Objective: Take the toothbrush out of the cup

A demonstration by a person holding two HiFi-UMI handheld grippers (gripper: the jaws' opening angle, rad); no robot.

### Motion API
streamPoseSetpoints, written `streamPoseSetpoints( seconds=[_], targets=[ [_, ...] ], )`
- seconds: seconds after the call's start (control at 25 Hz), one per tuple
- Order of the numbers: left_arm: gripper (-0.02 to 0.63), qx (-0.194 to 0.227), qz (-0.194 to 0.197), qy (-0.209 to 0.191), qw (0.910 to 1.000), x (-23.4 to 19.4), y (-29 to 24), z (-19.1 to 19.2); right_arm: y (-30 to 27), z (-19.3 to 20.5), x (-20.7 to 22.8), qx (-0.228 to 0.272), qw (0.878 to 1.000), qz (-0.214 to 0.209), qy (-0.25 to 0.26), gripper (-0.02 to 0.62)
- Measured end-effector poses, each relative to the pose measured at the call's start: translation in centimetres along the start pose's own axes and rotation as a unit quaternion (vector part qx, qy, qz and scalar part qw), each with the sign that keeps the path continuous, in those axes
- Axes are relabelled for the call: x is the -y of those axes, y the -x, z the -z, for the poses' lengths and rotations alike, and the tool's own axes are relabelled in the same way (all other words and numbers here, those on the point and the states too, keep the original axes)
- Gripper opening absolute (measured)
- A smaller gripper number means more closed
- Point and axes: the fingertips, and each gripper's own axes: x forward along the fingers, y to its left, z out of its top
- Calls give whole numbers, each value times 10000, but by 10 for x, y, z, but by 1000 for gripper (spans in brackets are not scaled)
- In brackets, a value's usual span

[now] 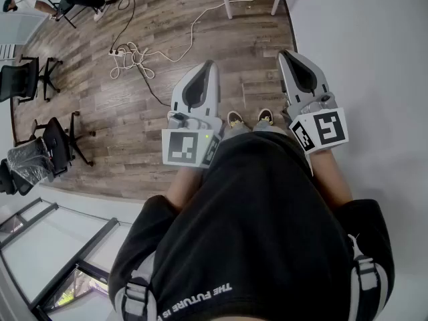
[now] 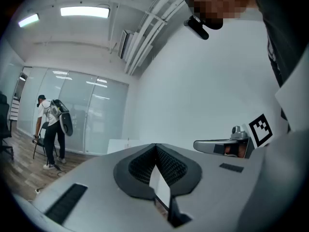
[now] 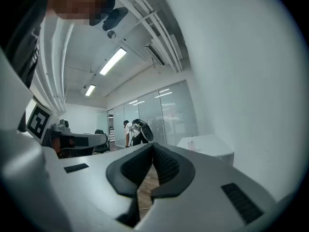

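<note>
Hanging low at either side of the thighs, the left tool [image 1: 209, 65] and the right tool [image 1: 283, 53] are held with tips aimed down and forward at the wooden floor [image 1: 134, 119], just beyond the shoes [image 1: 249, 118]. This is judged a carrying or resting attitude: nothing lies within reach of either tool, so no working grip is called for. In the left gripper view the jaws are seen brought together at their tips with nothing between them; only pale wall shows through the slot behind. The right gripper view shows the same: jaws closed tip to tip and empty, with floor visible through the slot.

The task's things are absent from the head view. In the right gripper view a white bench [image 3: 212, 149] is noted far off beside the white wall, and on it stands a small pinkish cup [image 3: 191, 144]. Rising from the cup is what is judged likely to be the toothbrush [image 3: 191, 138] — a thin upright stem, too small to be identified with certainty. Cup and tools are well apart.

The task is judged not begun — the bench must first be approached. A cable [image 1: 144, 62] lying across the floor at the far left is noted as a trip hazard on any walk.
</note>
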Motion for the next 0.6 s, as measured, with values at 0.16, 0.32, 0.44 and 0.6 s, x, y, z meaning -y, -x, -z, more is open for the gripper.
streamPoseSetpoints(
  seconds=[0.16,0.32,0.44,0.6],
  targets=[
    [20,36,-8,25,10000,-12,7,-3,-6,0,-11,-11,10000,19,37,17],
    [20,47,57,50,10000,-27,11,1,-14,5,-18,-34,9999,121,50,17],
    [20,64,135,97,9998,-37,18,7,-16,8,-26,-4,9998,159,78,17],
    [20,76,263,47,9996,-48,15,17,-22,12,-36,115,9999,115,38,17]
  ],
)
